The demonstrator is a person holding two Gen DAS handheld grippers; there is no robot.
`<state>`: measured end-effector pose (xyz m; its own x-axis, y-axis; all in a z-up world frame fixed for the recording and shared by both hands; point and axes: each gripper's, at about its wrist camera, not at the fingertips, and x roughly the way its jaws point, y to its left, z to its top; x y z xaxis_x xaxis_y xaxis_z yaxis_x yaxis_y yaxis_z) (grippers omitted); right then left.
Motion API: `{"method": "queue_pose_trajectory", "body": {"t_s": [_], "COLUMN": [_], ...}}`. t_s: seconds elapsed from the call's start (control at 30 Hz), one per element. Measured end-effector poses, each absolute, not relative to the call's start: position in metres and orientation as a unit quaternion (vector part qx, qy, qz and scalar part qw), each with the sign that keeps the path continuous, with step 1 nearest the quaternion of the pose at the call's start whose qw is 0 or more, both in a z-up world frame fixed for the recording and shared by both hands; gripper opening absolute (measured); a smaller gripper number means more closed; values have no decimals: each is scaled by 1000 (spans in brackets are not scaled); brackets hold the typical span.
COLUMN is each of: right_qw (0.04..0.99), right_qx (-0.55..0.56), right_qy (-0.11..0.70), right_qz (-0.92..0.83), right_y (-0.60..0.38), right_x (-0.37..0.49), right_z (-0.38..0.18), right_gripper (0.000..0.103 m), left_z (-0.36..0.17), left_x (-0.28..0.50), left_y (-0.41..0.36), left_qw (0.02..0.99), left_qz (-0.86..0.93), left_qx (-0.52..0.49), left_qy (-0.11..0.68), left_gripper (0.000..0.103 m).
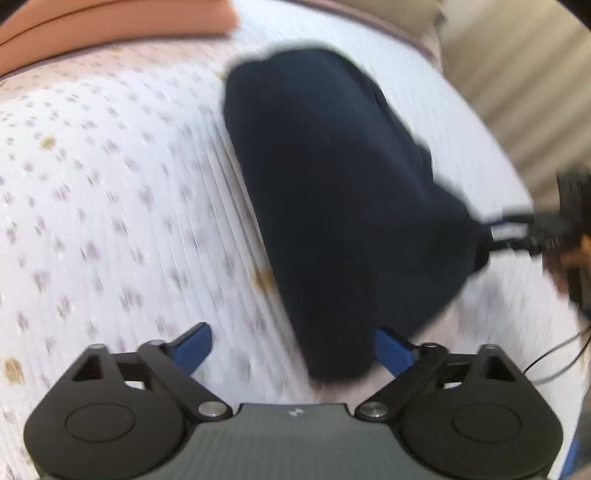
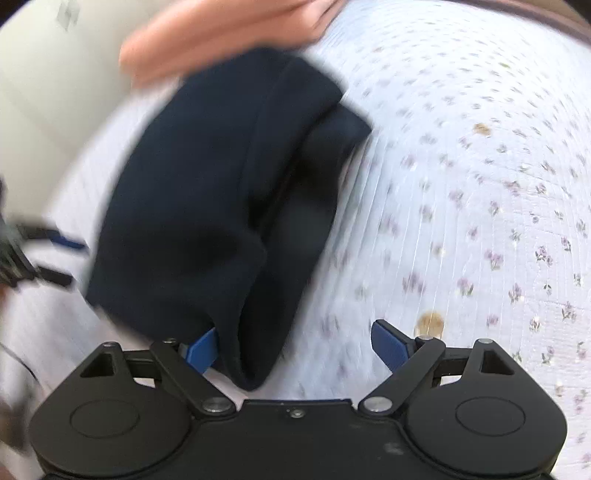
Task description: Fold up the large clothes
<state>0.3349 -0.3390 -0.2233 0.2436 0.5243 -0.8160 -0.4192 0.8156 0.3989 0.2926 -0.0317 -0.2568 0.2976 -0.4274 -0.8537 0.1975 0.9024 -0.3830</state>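
Note:
A dark navy garment (image 1: 332,192) lies folded into a long bundle on a white floral bedsheet (image 1: 110,184). My left gripper (image 1: 295,349) is open, and the bundle's near end sits between its blue fingers, closer to the right one. In the right wrist view the same navy garment (image 2: 221,203) shows layered folds. Its near tip hangs between the fingers of my open right gripper (image 2: 295,347) and covers part of the left blue finger (image 2: 201,350). Each gripper also shows at the edge of the other's view, close to the cloth. Both views are motion-blurred.
A folded peach cloth (image 1: 110,22) (image 2: 221,33) lies at the far end of the bed. The bed's edge and a beige surface (image 1: 517,74) are on the right. A hand (image 1: 569,258) holds the other gripper, and a thin cable (image 1: 554,362) trails below it.

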Motion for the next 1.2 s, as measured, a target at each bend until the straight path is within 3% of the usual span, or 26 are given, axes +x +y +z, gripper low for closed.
{"method": "queue_pose_trajectory", "body": {"t_s": [0.23, 0.43, 0.73, 1.07, 1.2], "right_qw": [782, 754, 740, 677, 714], "right_qx": [176, 177, 187, 278, 251], "right_qy": [505, 533, 536, 538, 488], "right_qz": [320, 342, 362, 420, 434], "right_y": [-354, -333, -338, -350, -334], "right_x": [394, 402, 403, 409, 402], "right_z": [-204, -243, -274, -291, -290], "right_gripper": [102, 102, 102, 103, 103], "left_z": [-238, -261, -297, -322, -337], "left_x": [354, 387, 414, 426, 429], "left_y": [-23, -52, -33, -45, -47], "left_qw": [785, 786, 759, 746, 730], "left_qz": [-228, -233, -244, -269, -276], "left_qx": [-189, -202, -278, -278, -303], "left_qy": [544, 537, 536, 543, 548], "left_gripper": [99, 98, 99, 103, 103]}}
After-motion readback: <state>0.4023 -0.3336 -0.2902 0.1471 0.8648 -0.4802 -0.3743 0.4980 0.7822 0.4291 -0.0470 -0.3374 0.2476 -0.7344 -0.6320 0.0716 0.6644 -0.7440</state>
